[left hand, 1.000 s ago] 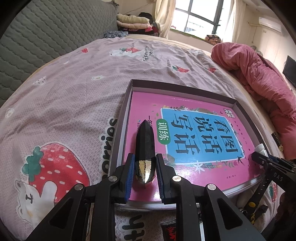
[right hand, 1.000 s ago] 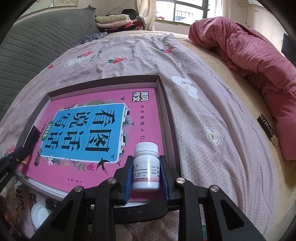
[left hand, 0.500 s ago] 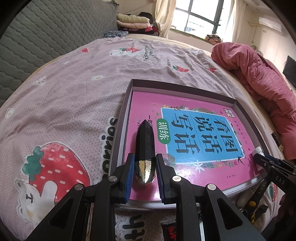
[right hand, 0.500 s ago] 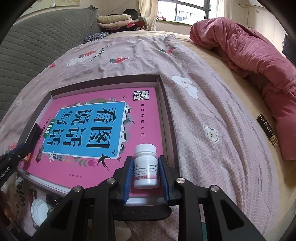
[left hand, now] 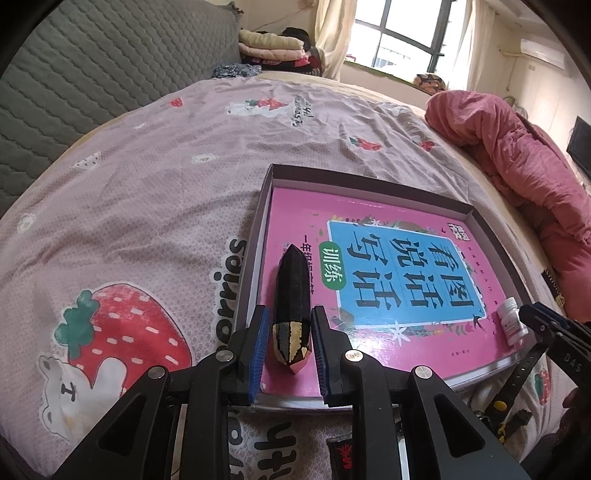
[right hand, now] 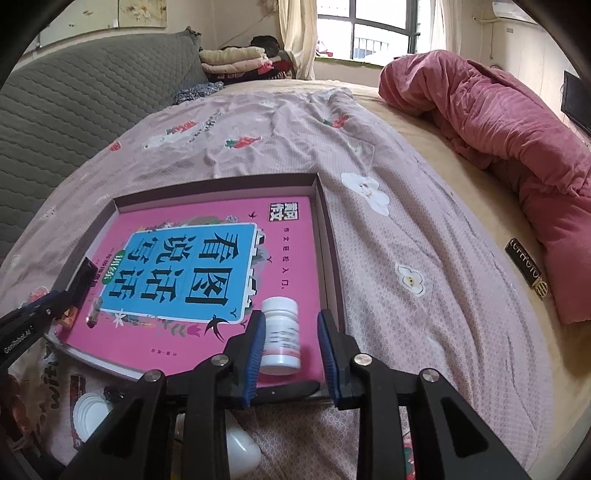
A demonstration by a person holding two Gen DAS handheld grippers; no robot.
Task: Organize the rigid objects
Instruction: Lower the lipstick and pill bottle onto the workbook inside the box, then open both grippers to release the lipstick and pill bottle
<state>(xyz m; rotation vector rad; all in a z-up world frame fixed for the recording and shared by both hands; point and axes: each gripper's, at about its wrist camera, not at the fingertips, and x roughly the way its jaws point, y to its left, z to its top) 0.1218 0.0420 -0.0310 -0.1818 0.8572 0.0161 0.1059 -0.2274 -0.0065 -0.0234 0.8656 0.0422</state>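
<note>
- Nearest, the left gripper [left hand: 287, 341] has its jaws narrowly closed on the gold-flecked blunt end of a dark faceted crystal [left hand: 292, 295], which lies on the pink book [left hand: 388, 332]; its long axis runs straight away from the camera, tip pointing at the tray's far wall.
- Beside it, the right gripper [right hand: 291, 341] has just been opening its jaws; a white pill bottle [right hand: 280, 336] sits between them, close against the left pad, the right pad standing apart from it.
- Bottle stands upright at the book's near right corner, cap up, just inside the tray [right hand: 328, 236] wall.
- Tray rests on a strawberry-print bedsheet [left hand: 147, 192].
- Farther off, a red quilt [right hand: 498, 122] lies bunched at the right, folded clothes [right hand: 236, 61] stacked near the window [right hand: 365, 29].
</note>
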